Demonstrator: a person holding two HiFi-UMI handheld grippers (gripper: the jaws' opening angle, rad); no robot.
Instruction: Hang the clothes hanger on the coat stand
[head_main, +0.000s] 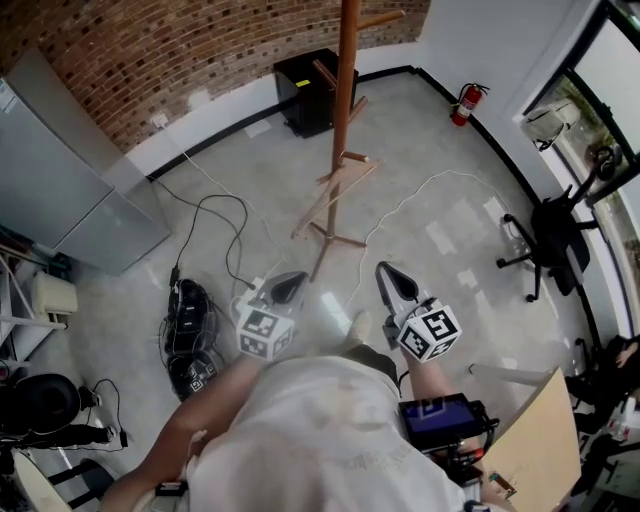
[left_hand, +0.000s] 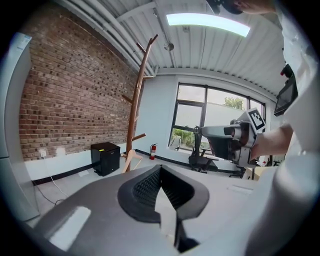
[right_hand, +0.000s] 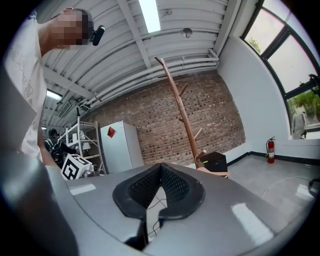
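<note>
Both grippers closed and empty, the clothes hanger (head_main: 335, 192) well ahead of them at the foot of the coat stand (head_main: 345, 100)
In the head view the left gripper (head_main: 288, 287) and the right gripper (head_main: 398, 283) are held side by side close to the person's body, tips pointing forward toward the stand. Each gripper's own view shows its jaws pressed together at the tips with nothing between them. The wooden hanger leans tilted against the lower part of the stand's pole, its low end down by the stand's feet on the grey floor. It is well apart from both grippers, ahead of them and roughly midway between their lines. A black cabinet (head_main: 310, 90) stands against the brick wall behind the stand, and a red fire extinguisher (head_main: 465, 103) sits by the white wall further right
</note>
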